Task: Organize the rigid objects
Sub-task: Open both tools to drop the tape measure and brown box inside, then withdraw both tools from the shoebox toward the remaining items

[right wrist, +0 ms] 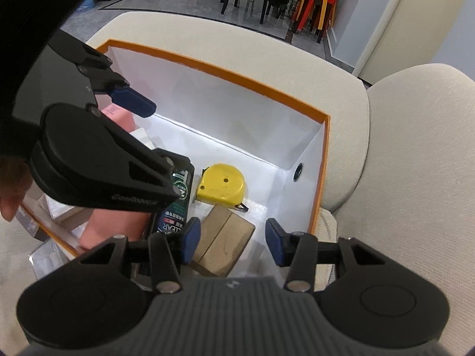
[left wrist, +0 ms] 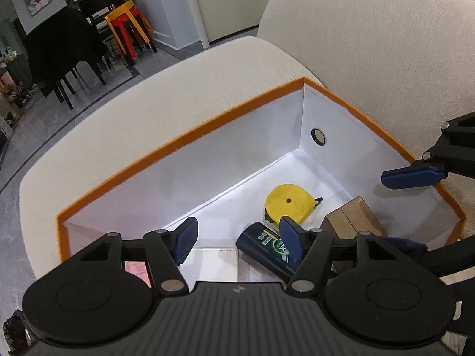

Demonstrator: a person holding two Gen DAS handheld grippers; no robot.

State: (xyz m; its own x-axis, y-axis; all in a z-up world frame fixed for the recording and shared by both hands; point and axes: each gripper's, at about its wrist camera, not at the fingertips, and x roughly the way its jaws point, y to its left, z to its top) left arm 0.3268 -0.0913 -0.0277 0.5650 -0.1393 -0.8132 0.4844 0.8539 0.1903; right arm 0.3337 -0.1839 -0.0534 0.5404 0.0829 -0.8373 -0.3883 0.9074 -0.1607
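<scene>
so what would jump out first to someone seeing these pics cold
The orange-rimmed white box on the cream sofa catches the eye first, with a bright yellow tape measure lying on its floor. Next to the tape measure lie a brown wooden block and a dark bottle. Both grippers, left gripper and right gripper, hang over the box with jaws apart, holding nothing.

Matt card, woven cloth, hard plastic

My grippers' fingers (right wrist: 190,241) wear ribbed blue rubbery pads on matt black plastic with bright metal pins. The box (left wrist: 184,175) looks like smooth white card with an orange paper rim; the sofa (left wrist: 371,44) is rough cream weave. The tape measure (left wrist: 286,203) is scuffed yellow plastic, the bottle (left wrist: 264,247) glossy dark plastic, the block (right wrist: 225,240) plain matt wood.
</scene>
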